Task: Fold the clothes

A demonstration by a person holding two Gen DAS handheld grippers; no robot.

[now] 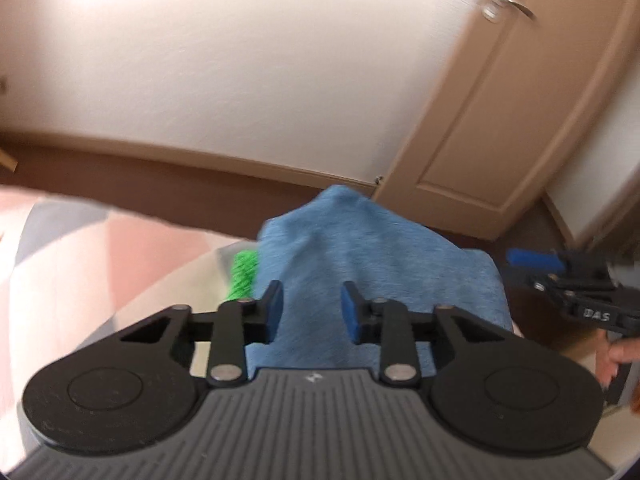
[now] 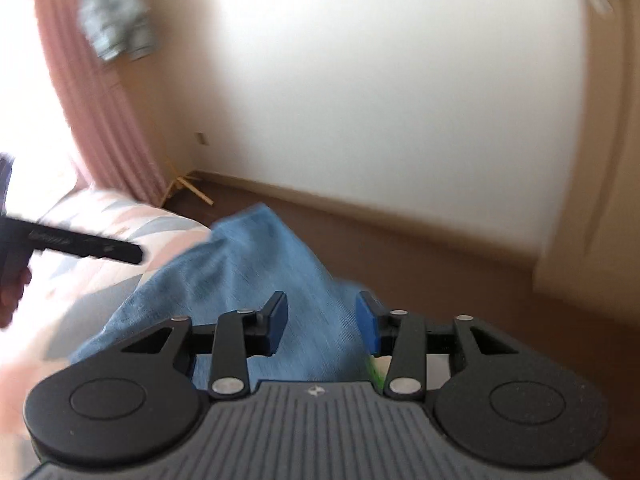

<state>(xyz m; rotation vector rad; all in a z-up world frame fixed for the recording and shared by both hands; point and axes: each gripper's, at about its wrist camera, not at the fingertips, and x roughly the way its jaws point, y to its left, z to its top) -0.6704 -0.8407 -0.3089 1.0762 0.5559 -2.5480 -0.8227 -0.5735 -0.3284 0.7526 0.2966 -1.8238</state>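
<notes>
A blue cloth point(image 1: 360, 248) is bunched up into a peak in front of my left gripper point(image 1: 310, 292). The left jaws stand a little apart, the cloth shows through the gap, and I see no pad pressing on it. In the right wrist view the same blue cloth point(image 2: 240, 272) spreads beneath and beyond my right gripper point(image 2: 322, 304), whose blue pads point(image 2: 370, 324) are also apart. From the left wrist view, the right gripper point(image 1: 528, 270) hovers just right of the cloth. Both views are blurred by motion.
A green knitted item point(image 1: 242, 276) peeks out left of the cloth on a pale surface point(image 1: 180, 292). A pink and grey patterned bedspread point(image 1: 60, 260) lies to the left. Beyond are a brown floor point(image 2: 440, 260), a white wall, a door point(image 1: 500, 120) and a pink curtain point(image 2: 100, 120).
</notes>
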